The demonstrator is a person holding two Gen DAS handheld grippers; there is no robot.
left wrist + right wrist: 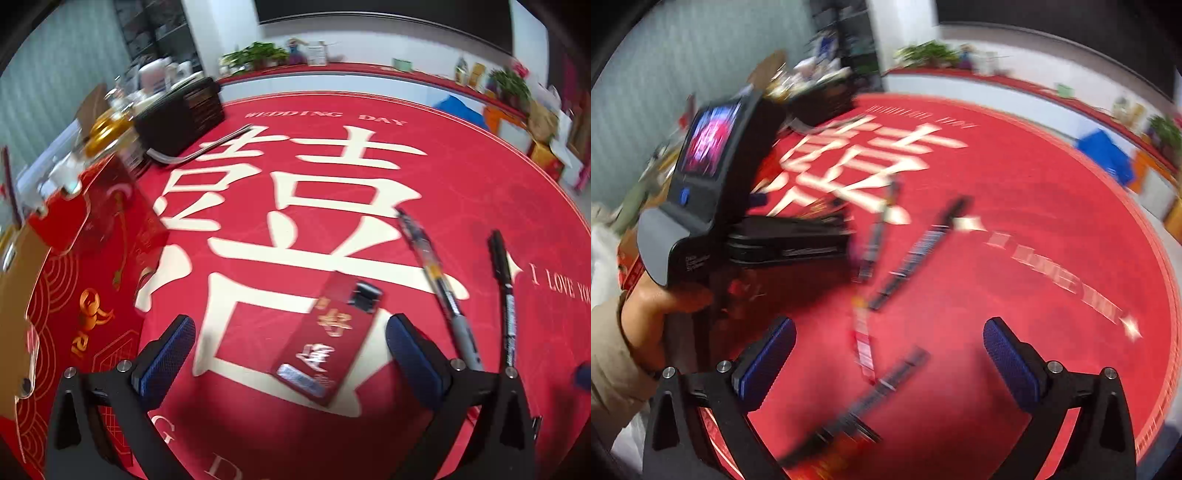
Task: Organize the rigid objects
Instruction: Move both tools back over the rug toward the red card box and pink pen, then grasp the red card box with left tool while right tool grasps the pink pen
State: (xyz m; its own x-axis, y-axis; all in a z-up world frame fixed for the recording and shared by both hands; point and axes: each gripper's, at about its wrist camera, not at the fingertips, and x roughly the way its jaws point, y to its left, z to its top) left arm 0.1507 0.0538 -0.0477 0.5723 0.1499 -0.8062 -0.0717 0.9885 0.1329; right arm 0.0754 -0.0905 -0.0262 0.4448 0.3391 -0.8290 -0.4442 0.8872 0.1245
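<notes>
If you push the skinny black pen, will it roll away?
Probably a bit: the black pen looks round and slim and lies flat on the red tablecloth, so a sideways nudge could roll it. It looks stiff, and likely light.

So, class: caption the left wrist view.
Open left gripper hovers over a red packet, two pens beside it.

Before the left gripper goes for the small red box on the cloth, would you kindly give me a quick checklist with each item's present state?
1. Left gripper open, jaws empty: ok.
2. Small red box lies flat between the fingers' line, nothing on top: ok.
3. Two pens lie apart from the box, to its right: ok.
4. Right gripper open, holding nothing: ok.
5. Right wrist view sharp enough to place the pens under it: not ok, heavy blur.
6. Pads aligned with the box's narrow sides: cannot tell.
</notes>
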